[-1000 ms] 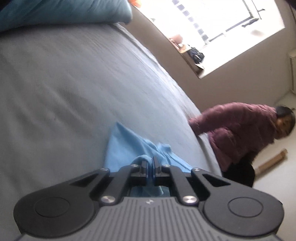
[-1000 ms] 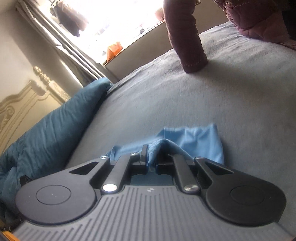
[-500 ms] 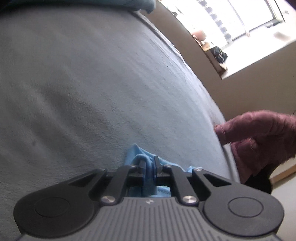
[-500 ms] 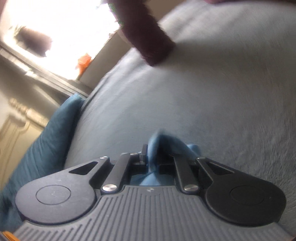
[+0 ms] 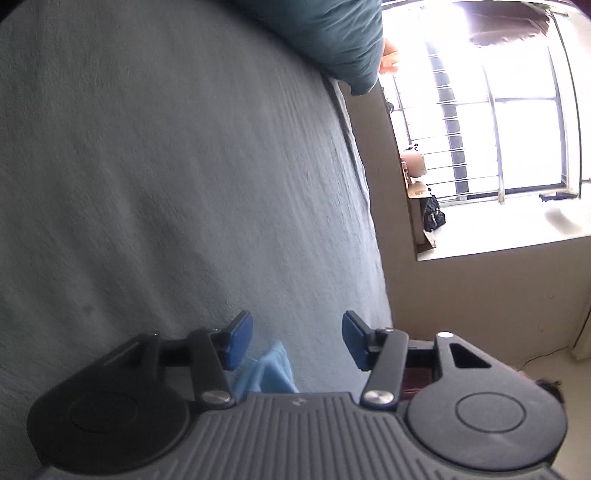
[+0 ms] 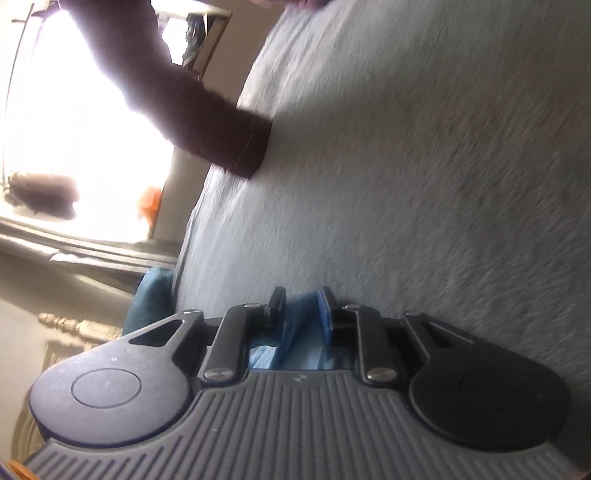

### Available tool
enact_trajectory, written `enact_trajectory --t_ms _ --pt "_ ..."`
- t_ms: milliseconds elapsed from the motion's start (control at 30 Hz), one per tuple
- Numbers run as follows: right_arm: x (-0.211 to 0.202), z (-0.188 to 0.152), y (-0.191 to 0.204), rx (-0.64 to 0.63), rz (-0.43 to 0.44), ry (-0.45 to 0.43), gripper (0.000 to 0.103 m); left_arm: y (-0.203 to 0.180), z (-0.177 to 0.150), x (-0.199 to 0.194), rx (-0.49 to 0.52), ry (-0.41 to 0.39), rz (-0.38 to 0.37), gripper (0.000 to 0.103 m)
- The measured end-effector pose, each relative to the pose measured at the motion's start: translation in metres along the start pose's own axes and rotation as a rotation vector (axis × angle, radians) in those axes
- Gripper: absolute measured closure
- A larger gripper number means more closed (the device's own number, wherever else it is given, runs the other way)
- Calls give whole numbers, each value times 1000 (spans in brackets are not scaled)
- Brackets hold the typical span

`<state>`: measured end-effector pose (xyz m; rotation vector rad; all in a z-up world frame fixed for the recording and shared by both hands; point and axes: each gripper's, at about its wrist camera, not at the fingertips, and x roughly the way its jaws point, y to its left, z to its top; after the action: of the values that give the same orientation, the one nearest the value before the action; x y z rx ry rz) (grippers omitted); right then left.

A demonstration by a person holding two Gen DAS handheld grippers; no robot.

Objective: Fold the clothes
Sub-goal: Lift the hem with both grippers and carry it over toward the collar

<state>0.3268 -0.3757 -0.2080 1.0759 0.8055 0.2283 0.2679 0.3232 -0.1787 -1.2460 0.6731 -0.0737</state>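
Observation:
A light blue garment (image 5: 271, 371) lies on the grey bed (image 5: 166, 177). In the left wrist view only a small part of it shows, low between the fingers. My left gripper (image 5: 297, 334) is open wide above it, blue pads apart, holding nothing. In the right wrist view the garment (image 6: 295, 343) bunches between the fingers of my right gripper (image 6: 301, 308). The right jaws stand a little apart with cloth in the gap, and the pads do not press it.
A dark teal pillow (image 5: 332, 33) lies at the bed's far end by a bright barred window (image 5: 480, 129). Another person's maroon sleeve (image 6: 207, 122) rests on the bed (image 6: 424, 166). A teal pillow (image 6: 151, 299) and a carved headboard (image 6: 74, 332) are at the left.
Both grippers were shut on the blue garment. The left one has opened wide and let go, and the right one has parted its fingers. Both cameras have swung and tilted.

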Motion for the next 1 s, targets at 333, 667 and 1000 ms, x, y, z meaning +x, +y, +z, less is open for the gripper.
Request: enact_trajectory --t_ms 333,667,1000 --pt "-60 -24 14 -173 -112 -6 61 -36 -29 -64 355 162 139 45" --pt "-155 -101 -44 -105 -95 221 43 0 -97 -137 401 397 228 40" --pt "-135 -100 -35 -120 -55 257 36 0 -127 -104 447 379 152 40"
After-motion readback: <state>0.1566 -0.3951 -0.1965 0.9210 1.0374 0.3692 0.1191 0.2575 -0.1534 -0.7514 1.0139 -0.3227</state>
